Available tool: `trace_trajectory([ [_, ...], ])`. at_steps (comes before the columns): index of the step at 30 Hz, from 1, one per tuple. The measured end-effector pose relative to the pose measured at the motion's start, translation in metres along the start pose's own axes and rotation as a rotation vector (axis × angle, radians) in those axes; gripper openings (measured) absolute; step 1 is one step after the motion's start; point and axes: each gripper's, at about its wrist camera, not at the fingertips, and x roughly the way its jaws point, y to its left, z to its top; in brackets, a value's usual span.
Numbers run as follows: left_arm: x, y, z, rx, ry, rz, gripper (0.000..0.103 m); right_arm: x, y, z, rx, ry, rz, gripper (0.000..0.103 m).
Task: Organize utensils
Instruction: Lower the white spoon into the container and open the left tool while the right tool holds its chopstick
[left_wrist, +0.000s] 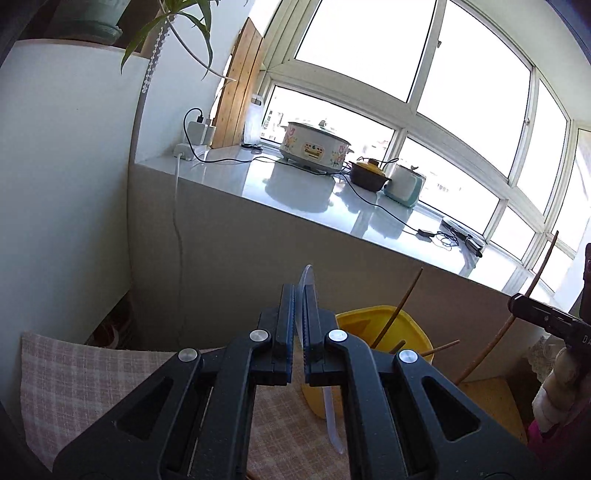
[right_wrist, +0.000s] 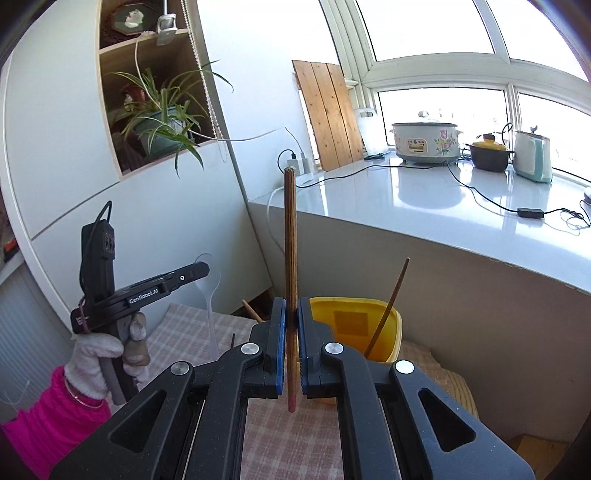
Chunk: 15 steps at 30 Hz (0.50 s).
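In the left wrist view, a checked cloth (left_wrist: 92, 373) covers the surface at lower left. The left gripper (left_wrist: 299, 332) has its fingers (left_wrist: 286, 317) closed down to a thin slit on a clear plastic spoon (left_wrist: 308, 280). The spoon's bowl rises above the fingertips, and its handle hangs down below them in front of the yellow tub (left_wrist: 384, 332). The tub stands on the cloth just beyond the gripper, against the base of the white counter (left_wrist: 295, 184), and dark chopsticks (left_wrist: 404, 299) lean out of it. Farther right the right gripper (left_wrist: 543, 317) enters from the edge with a long chopstick (left_wrist: 517, 314) slanting through it.

In the right wrist view, a gloved hand (right_wrist: 107, 354) with a pink sleeve holds the left gripper (right_wrist: 199, 269) at the left, and the spoon (right_wrist: 208, 288) shows faintly at its tip, above the cloth (right_wrist: 184, 328). In the middle, the right gripper (right_wrist: 291, 325) has its fingers (right_wrist: 279, 321) pressed tight on a brown chopstick (right_wrist: 290, 240). The stick stands upright, most of it above the fingers and a short reddish end below. Just behind and to the right is the tub (right_wrist: 354, 321), with one chopstick (right_wrist: 391, 302) leaning on its right rim. On the counter (right_wrist: 424, 206) farther back stand a flowered cooker (right_wrist: 424, 142), a dark pot (right_wrist: 489, 153) with a yellow lid and a pale kettle (right_wrist: 532, 157).
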Motion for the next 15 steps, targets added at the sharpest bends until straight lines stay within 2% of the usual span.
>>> trace_trajectory([
  [8, 0.024, -0.02, 0.024, 0.06, -0.037, 0.029, 0.001, -0.007, -0.009, 0.015, -0.006, -0.037, -0.028, 0.005],
  [15, 0.05, -0.025, 0.036, 0.045, -0.039, 0.007, 0.001, -0.001, -0.02, 0.025, 0.015, -0.046, -0.036, 0.005],
])
